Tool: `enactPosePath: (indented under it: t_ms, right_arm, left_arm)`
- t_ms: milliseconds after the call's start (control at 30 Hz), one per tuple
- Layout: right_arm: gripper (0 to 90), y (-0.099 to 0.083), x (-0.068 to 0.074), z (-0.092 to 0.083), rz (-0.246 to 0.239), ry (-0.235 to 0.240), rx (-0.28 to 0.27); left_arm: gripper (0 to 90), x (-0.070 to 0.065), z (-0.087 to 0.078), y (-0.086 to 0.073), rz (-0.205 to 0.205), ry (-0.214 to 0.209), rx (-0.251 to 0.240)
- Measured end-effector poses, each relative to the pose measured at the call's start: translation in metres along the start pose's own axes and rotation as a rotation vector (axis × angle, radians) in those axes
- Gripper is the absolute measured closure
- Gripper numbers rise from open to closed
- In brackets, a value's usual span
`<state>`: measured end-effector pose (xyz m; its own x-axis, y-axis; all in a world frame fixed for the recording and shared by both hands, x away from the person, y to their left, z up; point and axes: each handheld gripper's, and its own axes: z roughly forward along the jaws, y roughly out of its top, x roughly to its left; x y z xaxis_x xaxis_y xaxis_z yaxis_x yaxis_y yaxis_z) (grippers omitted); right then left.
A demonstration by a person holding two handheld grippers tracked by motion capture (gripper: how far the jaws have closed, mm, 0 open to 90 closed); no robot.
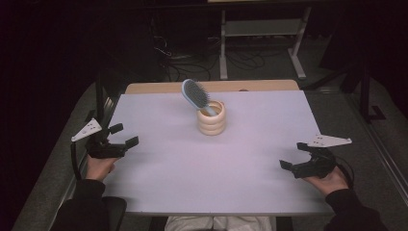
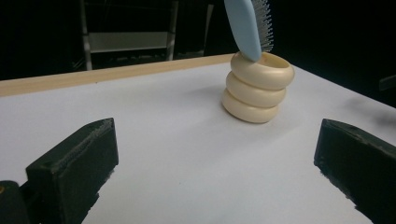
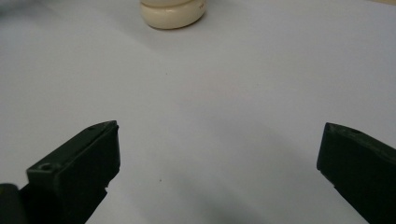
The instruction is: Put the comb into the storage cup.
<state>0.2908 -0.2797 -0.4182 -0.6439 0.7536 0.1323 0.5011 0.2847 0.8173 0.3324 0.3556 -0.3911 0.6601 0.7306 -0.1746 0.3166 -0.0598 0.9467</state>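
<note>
A cream ribbed cup (image 1: 211,118) stands upright on the white table (image 1: 192,168), a little past its middle toward twelve o'clock. A light blue hairbrush (image 1: 196,95) sits in the cup handle-down, its head leaning toward ten o'clock with the bristles facing up and right.

The left gripper (image 1: 123,135) rests near the table's edge at about eight o'clock from the cup, well apart from it, held in the person's left hand (image 1: 100,166). Its jaws are spread wide with nothing between them. In the left gripper view the cup (image 2: 257,88) stands at about one o'clock beyond the jaws, and the hairbrush (image 2: 247,25) rises out of it.

The right gripper (image 1: 293,155) lies at about four o'clock from the cup, also well apart, held in the right hand (image 1: 331,181). Its jaws likewise gape, holding nothing. In the right gripper view the base of the cup (image 3: 173,13) shows at about eleven o'clock, far beyond the jaws, with bare table (image 3: 224,116) between.
</note>
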Motion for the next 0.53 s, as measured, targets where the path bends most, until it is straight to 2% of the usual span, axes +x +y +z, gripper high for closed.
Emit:
enactPosePath:
  t_ms: [267,533]
  right_arm:
    - [0.0,-0.001,0.000,0.000,0.001,0.000,0.002]
    - [0.0,-0.001,0.000,0.000,0.004,-0.001,0.000]
  left_arm:
    - [0.0,0.000,-0.012,-0.009,0.002,0.018,-0.006]
    - [0.0,-0.001,-0.019,-0.017,0.010,0.027,0.019]
